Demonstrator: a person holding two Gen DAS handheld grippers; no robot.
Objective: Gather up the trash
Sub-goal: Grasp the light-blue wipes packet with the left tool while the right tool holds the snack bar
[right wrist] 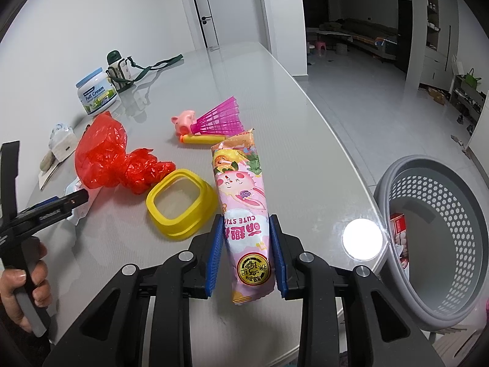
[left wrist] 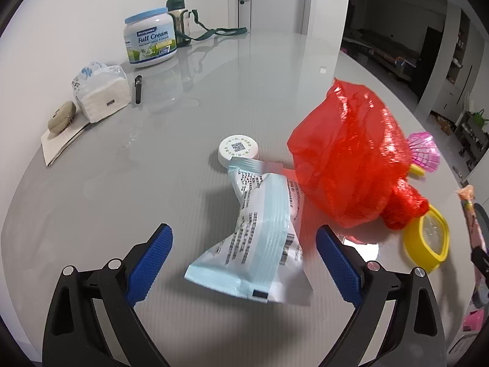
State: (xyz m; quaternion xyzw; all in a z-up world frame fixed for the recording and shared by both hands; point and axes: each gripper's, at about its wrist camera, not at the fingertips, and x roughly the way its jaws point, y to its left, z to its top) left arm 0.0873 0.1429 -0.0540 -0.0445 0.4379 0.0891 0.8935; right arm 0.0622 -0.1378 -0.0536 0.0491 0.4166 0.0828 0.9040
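In the left wrist view a crumpled light-blue and white wrapper (left wrist: pixel 259 238) lies on the grey table (left wrist: pixel 183 122), between the blue pads of my left gripper (left wrist: pixel 244 244), which stands open around it without touching. A red plastic bag (left wrist: pixel 351 165) sits just right of the wrapper, and a white round lid (left wrist: pixel 238 150) lies beyond it. My right gripper (right wrist: pixel 247 238) is shut on a pink snack packet (right wrist: pixel 244 202), held above the table edge. A grey perforated basket (right wrist: pixel 440 238) stands to the right, below the table, with a red-and-white box (right wrist: pixel 398 238) inside.
A yellow square lid (right wrist: pixel 180 205), a pink pig toy (right wrist: pixel 183 120) with a pink shuttlecock (right wrist: pixel 223 116) and a yellow-orange stick (right wrist: pixel 201 139) lie mid-table. At the back left stand a milk powder tub (left wrist: pixel 149 39), a green bottle (left wrist: pixel 177 15), tissues (left wrist: pixel 101 91) and a black pen (left wrist: pixel 138 88).
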